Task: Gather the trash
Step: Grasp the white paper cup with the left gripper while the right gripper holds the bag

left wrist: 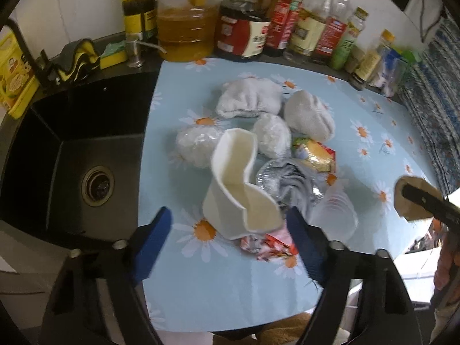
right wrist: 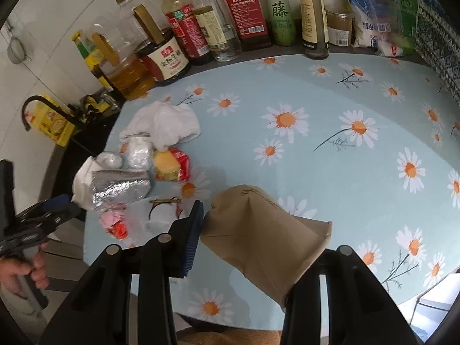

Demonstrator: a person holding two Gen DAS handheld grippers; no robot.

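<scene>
A crumpled white paper cup point(left wrist: 241, 195) stands between the blue pads of my left gripper point(left wrist: 228, 215). The left pad is clear of the cup and the right pad is close beside it, so this gripper is open. Around the cup lies a trash pile: plastic-wrap balls point(left wrist: 271, 135), a yellow and red wrapper point(left wrist: 316, 155), a silver foil bag point(right wrist: 120, 187), a clear plastic cup point(left wrist: 335, 210) and a pink wrapper point(right wrist: 113, 218). My right gripper point(right wrist: 264, 230) is shut on a squashed brown paper cup point(right wrist: 258, 235), held above the table to the right of the pile.
The trash lies on a daisy-print tablecloth point(right wrist: 316, 115). White cloths point(left wrist: 250, 97) lie behind the pile. A black sink point(left wrist: 86, 158) drops away left of the table. Oil and sauce bottles point(left wrist: 187, 28) line the back wall. A hand point(right wrist: 17, 270) holds the left gripper's handle.
</scene>
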